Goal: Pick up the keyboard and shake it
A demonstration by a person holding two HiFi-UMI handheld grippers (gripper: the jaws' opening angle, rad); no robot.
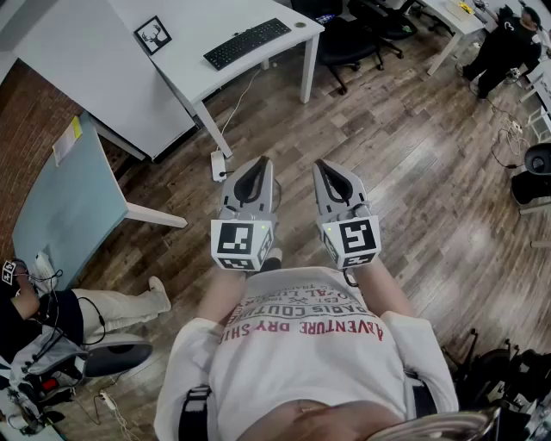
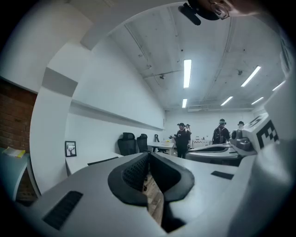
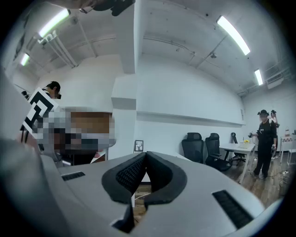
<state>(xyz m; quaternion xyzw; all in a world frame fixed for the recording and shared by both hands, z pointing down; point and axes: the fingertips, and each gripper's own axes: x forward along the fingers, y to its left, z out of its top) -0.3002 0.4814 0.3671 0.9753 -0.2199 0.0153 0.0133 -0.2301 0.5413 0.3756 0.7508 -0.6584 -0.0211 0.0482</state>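
- Keyboard (image 1: 247,42): lies flat on the white desk (image 1: 194,21), well ahead of both tongs and to the left of their line. Nothing touches it. A small framed picture (image 1: 153,34) sits further left on the same desk.
- Left tongs (image 1: 256,165): shut tight with nothing between the pads, held out before the person's chest above the wooden floor (image 1: 405,146), tips pointing forward. Judged a carrying posture for the approach, not a grasp.
- Right tongs (image 1: 325,165): just beside the left tongs and parallel to them, likewise shut and empty.
- Finding: pickup not yet begun. Both tongs must reach the desk and spread before the keyboard can be taken, probably one at each end for a steady shake.
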